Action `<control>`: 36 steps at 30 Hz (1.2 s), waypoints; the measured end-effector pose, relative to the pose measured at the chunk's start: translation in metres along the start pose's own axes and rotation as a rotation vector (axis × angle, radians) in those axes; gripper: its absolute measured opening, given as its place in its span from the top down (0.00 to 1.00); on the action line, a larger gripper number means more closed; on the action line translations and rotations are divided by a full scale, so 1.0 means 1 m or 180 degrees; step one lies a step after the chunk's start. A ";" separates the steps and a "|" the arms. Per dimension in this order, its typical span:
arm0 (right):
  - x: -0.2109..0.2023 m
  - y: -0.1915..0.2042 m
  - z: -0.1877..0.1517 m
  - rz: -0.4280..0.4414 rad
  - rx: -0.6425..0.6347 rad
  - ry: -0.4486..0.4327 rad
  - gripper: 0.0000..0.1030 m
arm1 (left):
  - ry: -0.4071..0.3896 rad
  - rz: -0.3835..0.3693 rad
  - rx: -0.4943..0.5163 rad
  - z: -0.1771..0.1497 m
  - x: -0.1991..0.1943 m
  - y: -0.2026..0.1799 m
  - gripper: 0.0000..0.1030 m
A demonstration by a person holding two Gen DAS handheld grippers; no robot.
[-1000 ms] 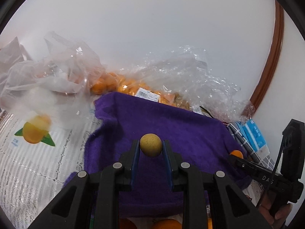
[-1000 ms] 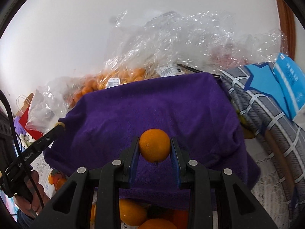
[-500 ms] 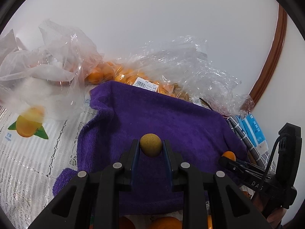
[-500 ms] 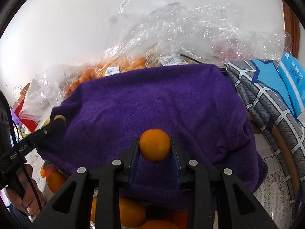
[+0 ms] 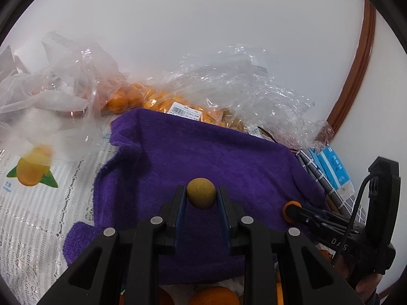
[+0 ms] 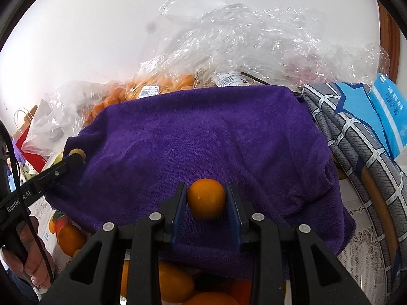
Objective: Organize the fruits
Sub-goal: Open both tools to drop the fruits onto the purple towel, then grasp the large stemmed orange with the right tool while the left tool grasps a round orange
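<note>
Purple towel point(image 6: 203, 137) beneath orange point(image 6: 206, 198) between opening right gripper point(image 6: 206, 203) jaws

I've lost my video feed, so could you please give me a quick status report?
Left tongs shut on a dull yellow fruit. Right tongs opening, orange between them. Both over the purple towel. Nothing in the way.

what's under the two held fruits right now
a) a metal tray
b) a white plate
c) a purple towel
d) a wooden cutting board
c) Both wrist views show the purple towel spread out beneath the grippers, with the orange between the right gripper jaws and the small tan fruit clamped in the left gripper.
</note>
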State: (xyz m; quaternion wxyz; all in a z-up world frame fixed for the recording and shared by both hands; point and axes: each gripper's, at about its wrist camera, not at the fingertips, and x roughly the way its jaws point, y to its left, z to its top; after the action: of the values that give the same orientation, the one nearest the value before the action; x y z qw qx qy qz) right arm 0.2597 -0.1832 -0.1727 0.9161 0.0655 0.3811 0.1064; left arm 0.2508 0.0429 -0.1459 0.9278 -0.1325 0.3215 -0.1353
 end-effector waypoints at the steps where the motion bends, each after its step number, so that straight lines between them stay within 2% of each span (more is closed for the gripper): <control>1: -0.002 -0.001 0.000 -0.0005 0.0010 -0.0019 0.61 | 0.0010 -0.0010 0.0009 0.000 0.000 -0.001 0.77; 4: -0.009 -0.001 0.001 -0.0031 0.0033 -0.0112 0.54 | 0.0027 -0.0003 0.0016 -0.001 0.001 0.000 0.77; 8: -0.020 0.003 0.000 -0.0056 0.0044 -0.0214 0.54 | 0.0025 0.0009 0.0016 -0.001 0.000 -0.001 0.74; 12: -0.029 0.016 -0.001 -0.0171 -0.0110 -0.0308 0.54 | 0.0005 0.0034 0.0059 -0.001 -0.001 -0.004 0.70; 19: -0.057 0.026 -0.004 -0.0224 -0.0092 -0.0578 0.54 | -0.0210 0.0059 0.0040 -0.003 -0.016 -0.004 0.70; 24: -0.078 0.023 -0.018 -0.0221 0.0066 -0.0421 0.54 | -0.0186 0.0081 -0.0025 -0.005 -0.028 0.000 0.70; 26: -0.087 0.020 -0.026 -0.0225 0.0138 -0.0361 0.54 | -0.0221 0.0169 -0.0046 -0.008 -0.038 0.002 0.70; 30: -0.101 0.018 -0.044 -0.0251 0.0167 -0.0242 0.54 | -0.0209 0.0281 -0.0145 -0.021 -0.057 0.012 0.54; 36: -0.103 0.018 -0.072 -0.0300 0.0122 -0.0143 0.54 | -0.0114 0.0317 -0.0151 -0.054 -0.091 0.020 0.53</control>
State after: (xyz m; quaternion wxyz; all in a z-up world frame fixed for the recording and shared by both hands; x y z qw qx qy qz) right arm 0.1351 -0.1881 -0.1488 0.9270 0.0674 0.3650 0.0543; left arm 0.1508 0.0838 -0.1425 0.9356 -0.1407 0.3142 -0.0790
